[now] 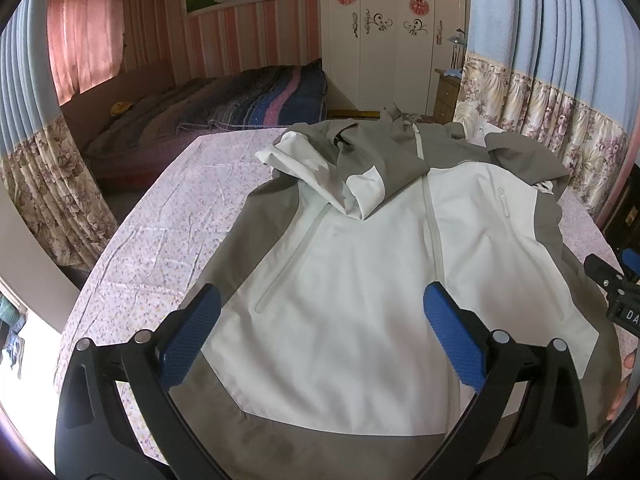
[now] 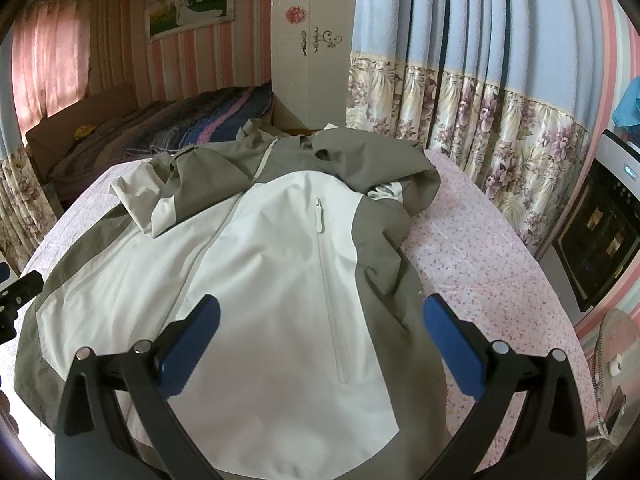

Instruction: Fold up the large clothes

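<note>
A white and grey-brown zip jacket (image 1: 380,264) lies front up on a table with a pink flowered cloth (image 1: 160,216). Its left sleeve (image 1: 320,168) is folded in over the chest. Its hood and right sleeve bunch at the far end (image 2: 360,160). My left gripper (image 1: 320,320) is open above the jacket's lower left part, holding nothing. My right gripper (image 2: 320,320) is open above the jacket's (image 2: 280,264) lower right part, holding nothing. The right gripper's body also shows at the right edge of the left wrist view (image 1: 616,292).
A bed with a striped blanket (image 1: 240,100) stands beyond the table. Flowered curtains (image 2: 480,120) hang close to the table's right side. A white wardrobe (image 1: 392,40) is at the back. A dark appliance (image 2: 600,232) and a fan (image 2: 616,364) stand at the right.
</note>
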`<state>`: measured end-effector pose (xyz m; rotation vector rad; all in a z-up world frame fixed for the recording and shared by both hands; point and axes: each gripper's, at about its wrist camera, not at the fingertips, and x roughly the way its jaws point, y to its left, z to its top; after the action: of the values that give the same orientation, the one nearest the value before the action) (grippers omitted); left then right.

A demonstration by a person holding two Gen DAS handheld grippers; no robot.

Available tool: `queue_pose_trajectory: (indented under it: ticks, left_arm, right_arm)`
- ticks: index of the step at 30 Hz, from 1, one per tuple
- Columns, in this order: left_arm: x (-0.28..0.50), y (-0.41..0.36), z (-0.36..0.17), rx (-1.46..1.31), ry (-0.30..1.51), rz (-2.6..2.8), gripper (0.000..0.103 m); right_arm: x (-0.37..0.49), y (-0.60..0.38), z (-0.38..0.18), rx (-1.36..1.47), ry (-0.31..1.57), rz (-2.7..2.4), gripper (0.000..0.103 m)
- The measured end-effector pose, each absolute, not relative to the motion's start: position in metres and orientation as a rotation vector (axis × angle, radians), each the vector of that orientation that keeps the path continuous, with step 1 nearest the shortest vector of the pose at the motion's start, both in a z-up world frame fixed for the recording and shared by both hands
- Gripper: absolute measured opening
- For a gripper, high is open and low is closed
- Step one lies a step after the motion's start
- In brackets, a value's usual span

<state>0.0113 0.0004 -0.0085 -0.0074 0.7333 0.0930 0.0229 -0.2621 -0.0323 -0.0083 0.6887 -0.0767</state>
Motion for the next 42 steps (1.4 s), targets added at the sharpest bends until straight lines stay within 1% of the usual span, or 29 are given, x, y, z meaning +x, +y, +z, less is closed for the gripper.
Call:
queue_pose_trajectory:
  ticks: [28,36,39,42]
  left_arm:
    - [0.018,-0.002,-0.013,0.003,0.756,0.087,0.1]
    - [0.027,-0.007,-0.012,0.056,0.765,0.092,0.1]
    - [0.035,-0.006,-0.009,0.087,0.751,0.112,0.1]
    - [0.047,0.003,-0.004,0.047,0.737,0.075,0.1]
  right_arm:
    - [0.025,-0.263,-0.034,-0.008,0.694,-0.081,0.101]
    - [0.03,-0.273,-0.039,0.018,0.696,-0.031,0.101]
    - [0.036,-0.274,-0.038,-0.009,0.712,-0.005,0.101]
    - [0.046,-0.276,-0.036,-0.042,0.754,0.017,0.101]
